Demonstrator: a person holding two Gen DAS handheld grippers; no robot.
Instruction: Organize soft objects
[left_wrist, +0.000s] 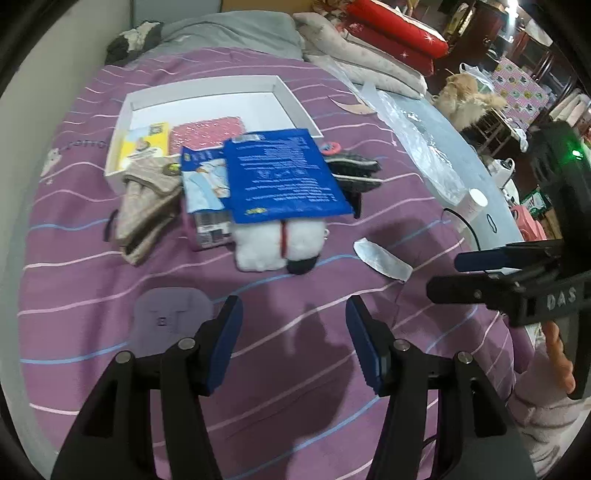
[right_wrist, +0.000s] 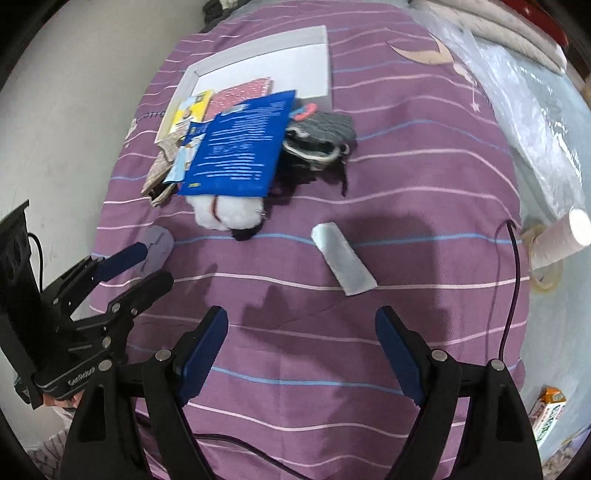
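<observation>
Approaching phase was judged: left gripper (left_wrist: 293, 339) and right gripper (right_wrist: 301, 354) were held wide and empty, white plush (left_wrist: 280, 245) at 12 o'clock needing a centred grasp.

bedspread (left_wrist: 110, 229) purple, pale stripes | packet (left_wrist: 284, 177) blue – plush (left_wrist: 273, 243) white

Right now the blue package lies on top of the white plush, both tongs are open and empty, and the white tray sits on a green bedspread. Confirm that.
Not quite: the bedspread is purple with thin stripes, not green, as the right wrist view shows. The blue package does lie on the white plush, the white tray sits beyond, and the left tongs and right tongs are open and empty.
</observation>
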